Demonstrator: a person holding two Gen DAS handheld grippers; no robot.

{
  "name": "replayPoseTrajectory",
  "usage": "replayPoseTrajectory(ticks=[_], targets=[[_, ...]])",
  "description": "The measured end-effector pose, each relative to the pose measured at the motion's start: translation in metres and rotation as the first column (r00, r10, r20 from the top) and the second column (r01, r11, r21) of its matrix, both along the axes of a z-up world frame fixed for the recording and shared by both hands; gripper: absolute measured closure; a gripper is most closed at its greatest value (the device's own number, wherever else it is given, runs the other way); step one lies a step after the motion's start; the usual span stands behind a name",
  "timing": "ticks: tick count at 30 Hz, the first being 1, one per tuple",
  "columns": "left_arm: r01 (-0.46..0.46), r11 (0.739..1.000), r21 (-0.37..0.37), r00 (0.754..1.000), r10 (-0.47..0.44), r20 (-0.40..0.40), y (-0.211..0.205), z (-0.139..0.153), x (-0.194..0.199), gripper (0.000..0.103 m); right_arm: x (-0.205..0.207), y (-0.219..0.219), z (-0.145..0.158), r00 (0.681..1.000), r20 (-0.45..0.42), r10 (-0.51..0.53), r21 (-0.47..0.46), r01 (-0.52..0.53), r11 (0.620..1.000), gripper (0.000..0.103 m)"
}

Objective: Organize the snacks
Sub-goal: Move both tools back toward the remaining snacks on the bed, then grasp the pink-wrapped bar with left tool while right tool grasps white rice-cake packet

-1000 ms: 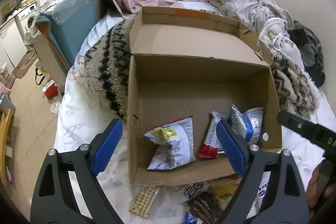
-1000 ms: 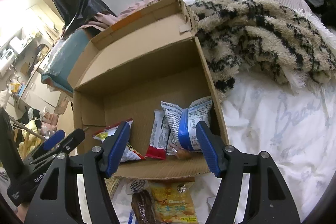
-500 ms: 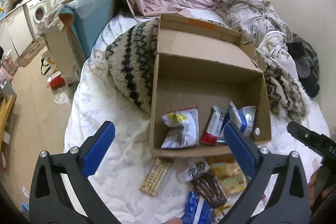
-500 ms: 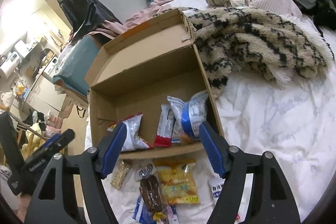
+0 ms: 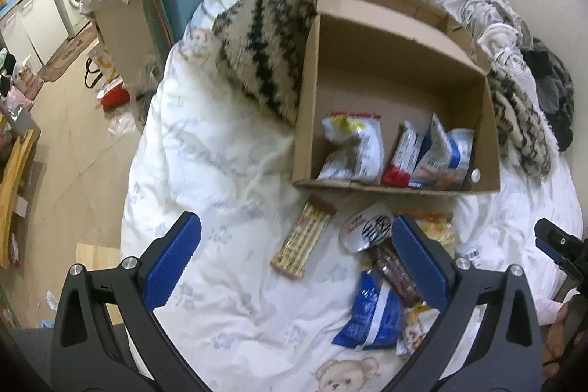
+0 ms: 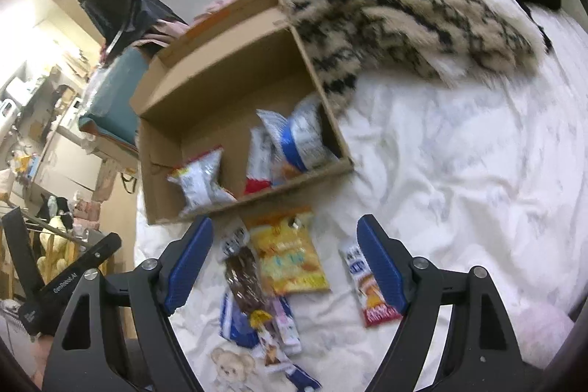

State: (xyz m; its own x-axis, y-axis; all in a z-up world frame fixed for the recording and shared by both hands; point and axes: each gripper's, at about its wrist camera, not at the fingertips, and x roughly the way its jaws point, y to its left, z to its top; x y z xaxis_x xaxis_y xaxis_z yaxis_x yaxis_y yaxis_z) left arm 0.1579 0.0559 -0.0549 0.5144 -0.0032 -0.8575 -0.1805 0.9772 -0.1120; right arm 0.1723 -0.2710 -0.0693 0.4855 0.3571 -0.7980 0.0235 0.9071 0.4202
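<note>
Blue-padded and empty, your right gripper [image 6: 284, 267] is opening over the loose snacks on the white duvet [image 6: 459, 171]; your left gripper [image 5: 296, 256] stands spread wide, holding nothing. The yellow snack bag [image 6: 288, 254] lies just near of the cardboard box [image 6: 161, 204]. It looks light, crinkly and slippery, so pinch a sealed edge.

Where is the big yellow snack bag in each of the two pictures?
Left wrist view: the yellow snack bag lies right of centre on the white bedding, just below the box's front edge, mostly hidden behind a blue finger.
Right wrist view: the same bag lies in plain sight at centre, between the two blue fingers.
Shared landmark: the cardboard box just behind it.
</note>
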Motion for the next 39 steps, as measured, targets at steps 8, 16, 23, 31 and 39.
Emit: replayPoseTrajectory(ticks=[8, 16, 23, 31, 39], targets=[[-0.120, 0.991, 0.052, 0.988, 0.124, -0.087, 0.033, -0.028, 0.003, 0.001, 0.001, -0.044, -0.035, 0.973, -0.172, -0.155, 0.037, 0.164, 0.986, 0.020], [-0.054, 0.998, -0.015, 0.964, 0.048, -0.261, 0.018, -0.086, 0.021, 0.001, 0.001, -0.057, -0.063, 0.930, -0.303, -0.206, 0.055, 0.233, 0.971, 0.020], [0.172, 0.985, 0.032, 0.943, -0.155, -0.295, -0.023, -0.117, 0.057, 0.017, 0.001, -0.062, -0.068, 0.923, -0.319, -0.216, 0.036, 0.239, 0.970, 0.020], [0.188, 0.980, 0.066, 0.933, -0.157, -0.325, -0.023, -0.126, 0.050, 0.081, 0.002, -0.058, -0.073, 0.921, -0.335, -0.200, 0.035, 0.224, 0.974, 0.020], [0.156, 0.986, 0.051, 0.951, -0.136, -0.278, -0.026, -0.077, 0.012, 0.081, 0.003, -0.057, -0.069, 0.926, -0.325, -0.193, 0.055, 0.223, 0.973, 0.020]])
